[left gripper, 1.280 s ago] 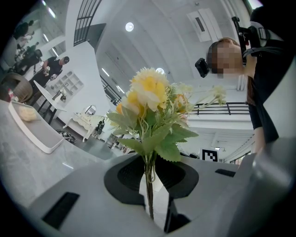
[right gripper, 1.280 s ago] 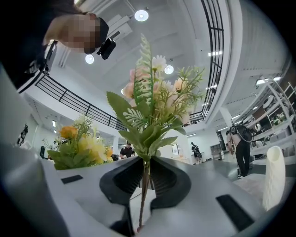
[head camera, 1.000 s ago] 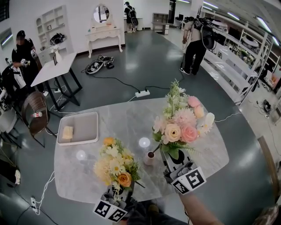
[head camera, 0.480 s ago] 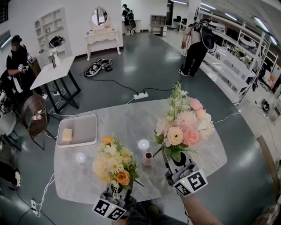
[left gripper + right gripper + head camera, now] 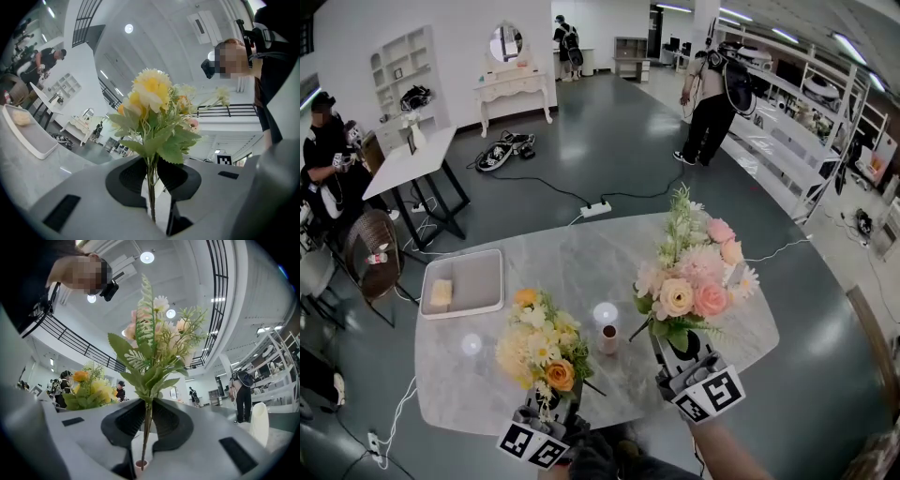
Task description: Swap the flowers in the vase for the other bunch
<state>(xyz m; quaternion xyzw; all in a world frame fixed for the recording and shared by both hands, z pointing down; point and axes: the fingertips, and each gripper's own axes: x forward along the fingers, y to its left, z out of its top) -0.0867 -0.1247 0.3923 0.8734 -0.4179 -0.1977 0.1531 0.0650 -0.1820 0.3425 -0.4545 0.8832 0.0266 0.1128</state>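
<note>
Tray (image 5: pixel 479 280) holds yellow block (image 5: pixel 441 293); vase (image 5: pixel 608 340) upright

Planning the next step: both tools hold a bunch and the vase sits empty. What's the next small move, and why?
Probably shift the right tool and its pink bunch a little right: its stem tip hangs close beside the empty vase, crowding the mouth. Then the left tool, clamped on the yellow bunch, can bring it in.
</note>
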